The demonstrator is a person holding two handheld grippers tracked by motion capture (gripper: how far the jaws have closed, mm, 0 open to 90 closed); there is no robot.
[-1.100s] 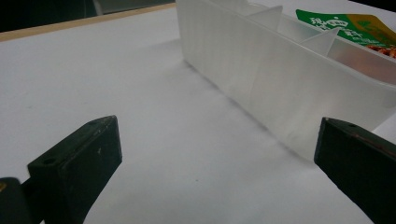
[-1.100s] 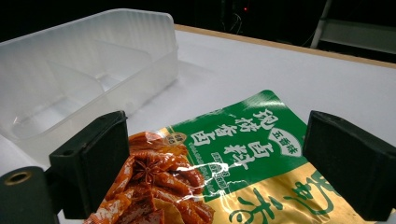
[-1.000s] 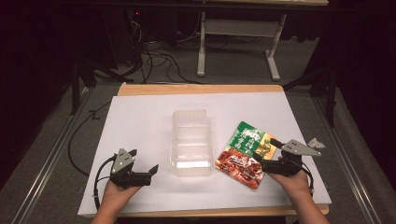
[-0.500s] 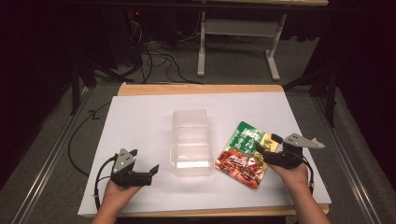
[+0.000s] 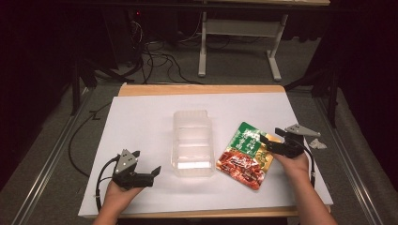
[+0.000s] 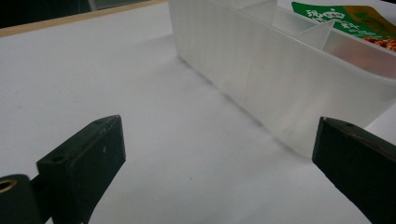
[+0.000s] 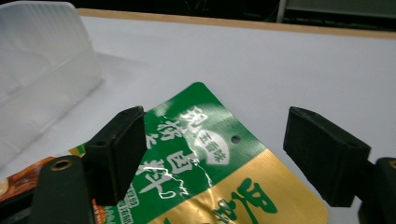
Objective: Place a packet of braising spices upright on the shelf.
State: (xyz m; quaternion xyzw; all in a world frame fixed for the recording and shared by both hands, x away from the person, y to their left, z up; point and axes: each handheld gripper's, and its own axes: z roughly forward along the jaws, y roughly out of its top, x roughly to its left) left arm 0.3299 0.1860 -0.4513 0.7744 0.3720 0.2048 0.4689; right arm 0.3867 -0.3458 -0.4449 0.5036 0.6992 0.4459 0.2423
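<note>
A clear plastic container (image 5: pixel 192 140) with inner dividers stands mid-table. To its right lies a flat food packet (image 5: pixel 245 152), green at the far end, red and gold nearer. My right gripper (image 5: pixel 270 136) is at the packet's right edge, pointing left, open. In the right gripper view its jaws (image 7: pixel 219 149) straddle the green and gold end of the packet (image 7: pixel 201 149), with the container (image 7: pixel 37 70) at the left. My left gripper (image 5: pixel 147 162) rests open on the white sheet, left of the container. In the left gripper view the open gripper (image 6: pixel 219 158) faces the container's wall (image 6: pixel 280 79), and the packet (image 6: pixel 345 23) lies beyond.
A white sheet (image 5: pixel 141 122) covers the wooden table (image 5: pixel 197 89). A small white scrap (image 5: pixel 320 144) lies near the right edge. Cables (image 5: pixel 155 56) and a desk frame (image 5: pixel 234 42) are on the floor beyond the table.
My right gripper has moved a little forward and leftward over the packet's right edge. The left gripper, the container and the packet have stayed put.
</note>
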